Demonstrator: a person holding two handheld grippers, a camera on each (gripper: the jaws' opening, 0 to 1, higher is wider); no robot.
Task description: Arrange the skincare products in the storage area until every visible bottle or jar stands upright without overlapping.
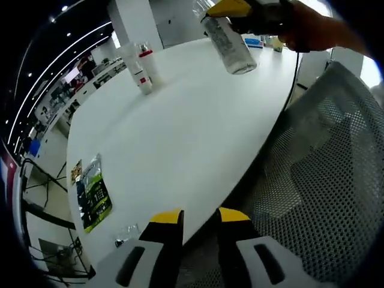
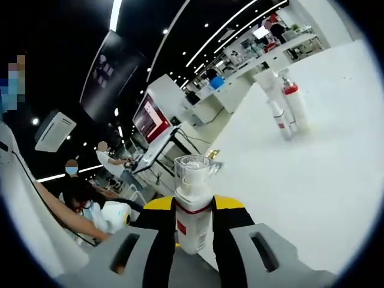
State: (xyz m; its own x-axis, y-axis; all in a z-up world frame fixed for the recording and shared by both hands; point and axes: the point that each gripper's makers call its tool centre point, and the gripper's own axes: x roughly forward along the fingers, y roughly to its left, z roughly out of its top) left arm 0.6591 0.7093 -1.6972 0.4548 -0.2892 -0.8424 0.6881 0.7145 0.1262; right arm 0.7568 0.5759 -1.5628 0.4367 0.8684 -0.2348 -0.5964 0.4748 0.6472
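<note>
Transport step is in hand: the right gripper [image 2: 193, 207] is closed on a clear-capped bottle [image 2: 193, 210], carried in the air above the white worktop [image 1: 198, 132]. Ahead of this gripper, two bottles with red bands [image 2: 289, 111] stand upright close together. The left gripper [image 1: 201, 217] is narrow and holds nothing, at the worktop edge near a green packet [image 1: 94, 192]. Next move probably needs lowering the bottle upright beside the standing pair, without touching them.
</note>
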